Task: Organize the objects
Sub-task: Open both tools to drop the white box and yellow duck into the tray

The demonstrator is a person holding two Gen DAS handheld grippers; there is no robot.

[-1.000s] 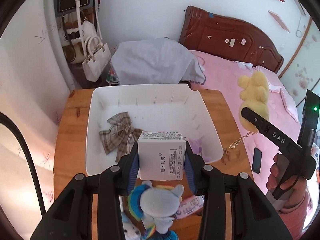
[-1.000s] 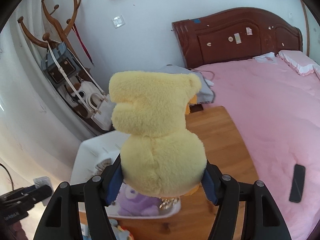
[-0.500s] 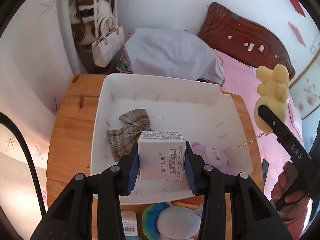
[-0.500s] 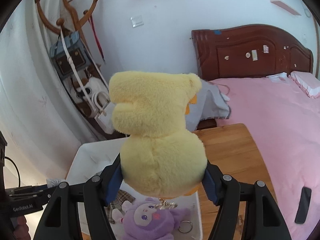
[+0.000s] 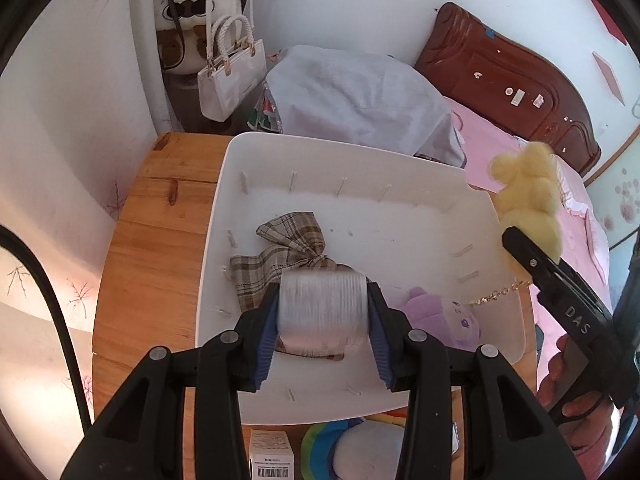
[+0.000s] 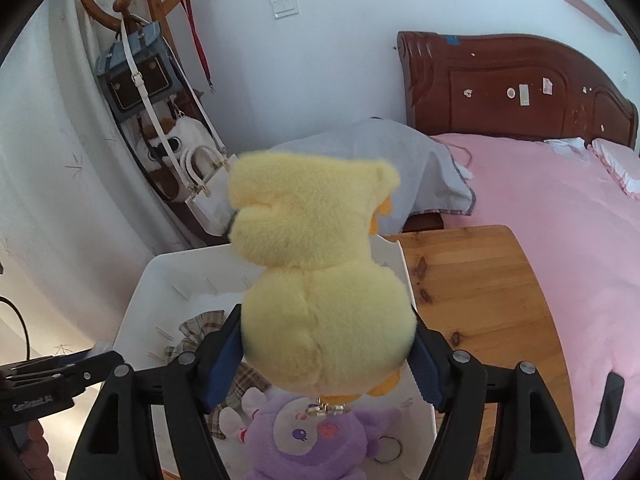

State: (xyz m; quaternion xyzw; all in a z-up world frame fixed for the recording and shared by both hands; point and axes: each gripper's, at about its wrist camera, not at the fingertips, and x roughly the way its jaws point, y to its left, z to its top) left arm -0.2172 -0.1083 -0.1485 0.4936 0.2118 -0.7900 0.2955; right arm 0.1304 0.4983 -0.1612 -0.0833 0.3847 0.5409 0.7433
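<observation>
White box [image 5: 323,307], blurred, sits btwn left claw [image 5: 323,316] pads over white bin [image 5: 256,184]; grip unclear. Right claw [image 6: 328,356] clamps yellow plush [image 6: 320,280] at bin's 3 o'clock edge, above purple plush [image 6: 308,440].

A wooden table [image 5: 152,236] carries a white bin [image 5: 224,184], small box [image 5: 269,452] and rainbow plush [image 5: 360,448].

Black claw [image 5: 323,330], blue pads [image 5: 267,344]

Fluffy yellow plush [image 6: 320,300]; smooth white plastic bin [image 5: 400,216]
</observation>
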